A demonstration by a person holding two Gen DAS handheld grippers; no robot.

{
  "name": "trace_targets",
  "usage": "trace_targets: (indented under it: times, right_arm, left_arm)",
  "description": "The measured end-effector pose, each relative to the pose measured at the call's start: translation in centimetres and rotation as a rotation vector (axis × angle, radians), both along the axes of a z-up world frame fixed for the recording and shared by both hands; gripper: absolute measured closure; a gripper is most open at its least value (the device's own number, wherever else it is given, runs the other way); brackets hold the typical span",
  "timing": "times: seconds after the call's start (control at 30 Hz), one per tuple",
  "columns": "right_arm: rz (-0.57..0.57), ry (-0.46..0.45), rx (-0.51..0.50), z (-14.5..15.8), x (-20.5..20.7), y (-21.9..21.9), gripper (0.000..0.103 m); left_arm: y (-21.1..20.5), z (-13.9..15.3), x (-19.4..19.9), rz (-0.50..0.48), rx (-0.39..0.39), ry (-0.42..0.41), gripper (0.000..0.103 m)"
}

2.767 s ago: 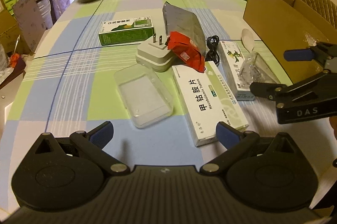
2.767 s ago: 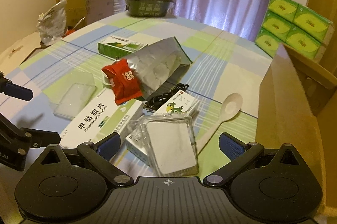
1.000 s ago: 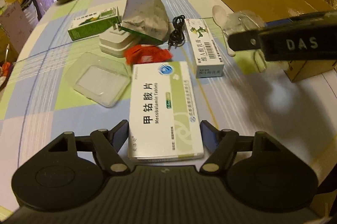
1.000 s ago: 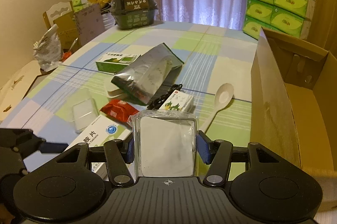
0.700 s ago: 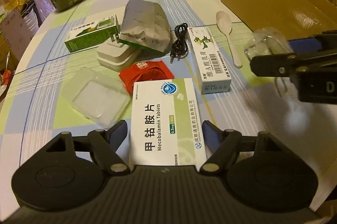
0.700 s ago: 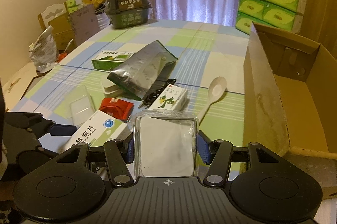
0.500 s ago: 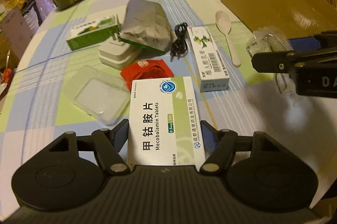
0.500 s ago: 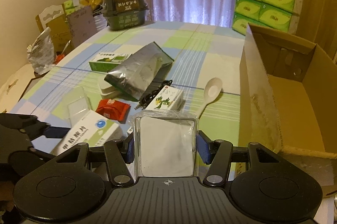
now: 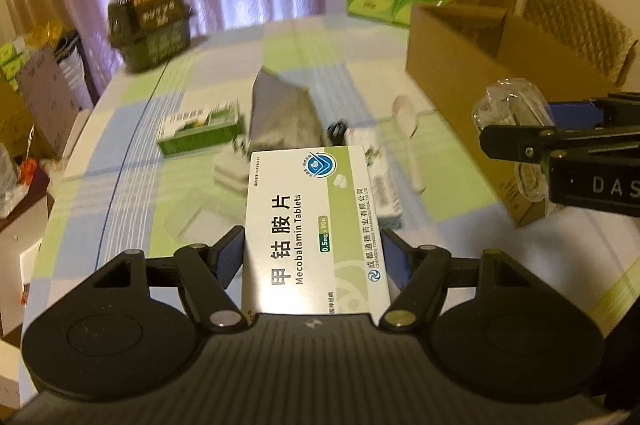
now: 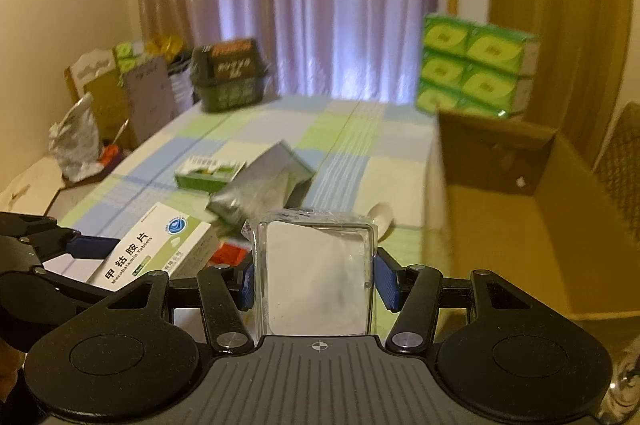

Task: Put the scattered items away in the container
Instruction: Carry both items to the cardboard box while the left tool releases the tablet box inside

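Note:
My left gripper (image 9: 314, 257) is shut on a white and green Mecobalamin tablet box (image 9: 316, 225), held above the table. My right gripper (image 10: 316, 283) is shut on a clear plastic case (image 10: 318, 273), also lifted; from the left wrist view that case (image 9: 510, 109) hangs beside the open cardboard box (image 9: 460, 65). The cardboard box (image 10: 504, 221) stands at the table's right edge, its inside bare where visible. On the checked tablecloth lie a silver foil pouch (image 9: 280, 109), a green box (image 9: 200, 133), a white spoon (image 9: 408, 129), a second medicine box (image 9: 380, 181) and a white adapter (image 9: 230, 171).
A dark green basket (image 10: 228, 77) sits at the table's far end. Stacked green tissue packs (image 10: 476, 69) stand behind the cardboard box. A wicker chair (image 9: 576, 25) is at the right, clutter and bags (image 10: 76, 145) at the left. A red packet (image 10: 228, 253) and a clear lid (image 9: 204, 221) lie on the cloth.
Both grippers closed on their items and lifted them. In the last half second both rose higher and tilted up, showing more curtain and wall; the right gripper moved nearer the cardboard box.

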State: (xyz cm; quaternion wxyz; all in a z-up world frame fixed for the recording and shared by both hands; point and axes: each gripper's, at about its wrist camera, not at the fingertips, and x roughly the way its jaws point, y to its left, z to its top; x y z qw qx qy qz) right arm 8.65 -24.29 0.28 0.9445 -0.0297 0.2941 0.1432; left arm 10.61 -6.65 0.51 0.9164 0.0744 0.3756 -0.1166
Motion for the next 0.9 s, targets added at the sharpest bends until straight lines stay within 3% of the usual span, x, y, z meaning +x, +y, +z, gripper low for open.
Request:
trace_targets:
  times: [0.17, 0.43, 0.63, 0.9]
  right_arm:
    - [-0.076, -0.056, -0.002, 2.6, -0.8, -3.4, 0.044]
    - [-0.217, -0.108, -0.024, 5.2, 0.6, -10.8, 0.044]
    - [-0.284, -0.107, -0.026, 4.9, 2.8, -15.3, 0.044]
    - [-0.303, -0.071, -0.006, 2.9, 4.2, -18.1, 0.044]
  left_arm:
    - [-3.2, 2.1, -0.3, -0.06, -0.031, -0.04, 0.036]
    - [-11.6, 4.2, 1.4, -0.198, -0.084, -0.074, 0.036]
    - [-16.5, 5.0, 3.6, -0.253, -0.124, -0.079, 0.036]
    - [-21.0, 4.1, 6.2, -0.287, -0.154, -0.058, 0.036]
